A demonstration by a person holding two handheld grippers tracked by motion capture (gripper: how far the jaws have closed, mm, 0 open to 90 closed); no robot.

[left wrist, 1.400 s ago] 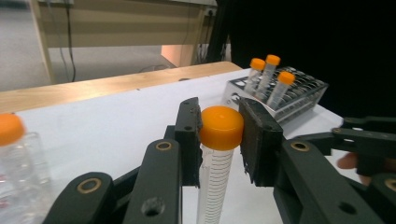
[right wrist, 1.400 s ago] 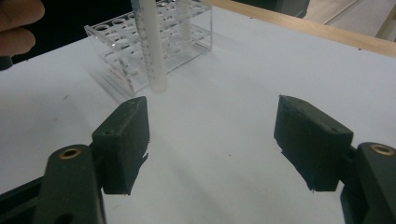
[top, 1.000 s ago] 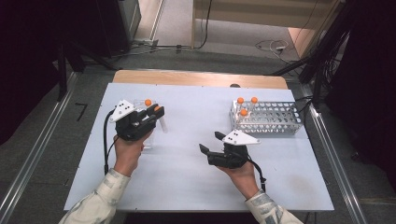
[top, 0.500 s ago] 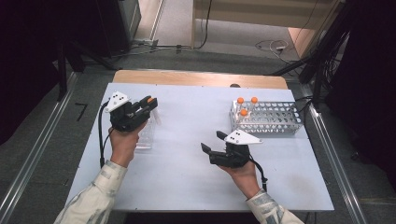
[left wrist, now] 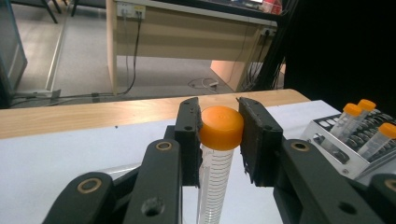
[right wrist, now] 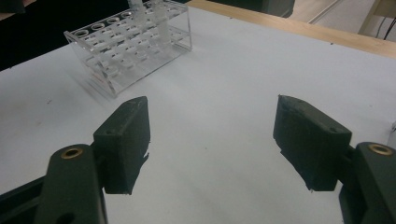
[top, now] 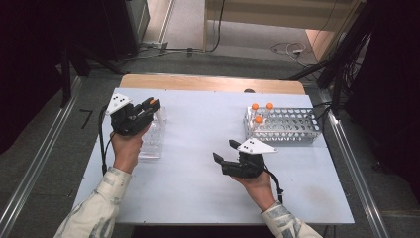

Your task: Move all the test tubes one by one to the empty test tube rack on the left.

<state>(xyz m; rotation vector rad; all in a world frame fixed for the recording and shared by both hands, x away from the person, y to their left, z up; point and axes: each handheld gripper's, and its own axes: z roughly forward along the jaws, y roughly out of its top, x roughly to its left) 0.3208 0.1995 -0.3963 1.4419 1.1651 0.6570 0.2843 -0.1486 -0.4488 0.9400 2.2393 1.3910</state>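
Left gripper (top: 147,107): you hold it at the left of the high view, above the clear rack; its jaws are clamped on the orange cap of a tube.
Tube (left wrist: 215,158): clear, graduated, with an orange cap; it sits upright at the centre of the left gripper view, the cap pinched between the two black pads and the body hanging below them.
Clear rack (top: 151,139): transparent plastic, on the table just below your left gripper in the high view; in the right gripper view it stands at upper left.
Right gripper (top: 224,151): you hold it at lower centre of the high view, low over the table; its jaws stand wide apart with bare tabletop between them.
Metal rack (top: 289,125): grey grid at the right of the high view, well apart from both grippers; three orange-capped tubes (top: 261,111) stand at its left end.
Table (top: 198,148): pale blue-white top, with a wooden strip along its far edge.
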